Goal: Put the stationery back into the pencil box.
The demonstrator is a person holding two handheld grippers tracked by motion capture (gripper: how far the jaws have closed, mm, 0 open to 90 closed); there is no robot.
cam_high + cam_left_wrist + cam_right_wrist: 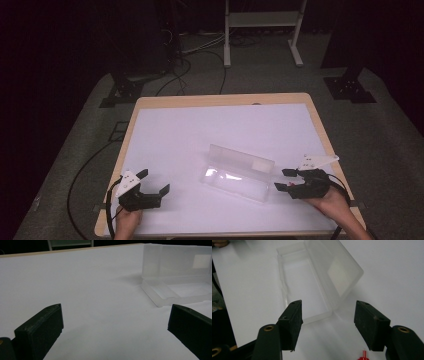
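Mid-table, open box, grippers flanking

My high view looks forward and down from above my side of the table, far enough back to take in the whole white top and the floor beyond it. My left gripper view rides low, just above the surface, looking across it toward the far edge, with the box off to its right, some way ahead. My right gripper view sits higher and tilts down steeply, close on the box just past its jaws. All three views share the box and the white surface around it.
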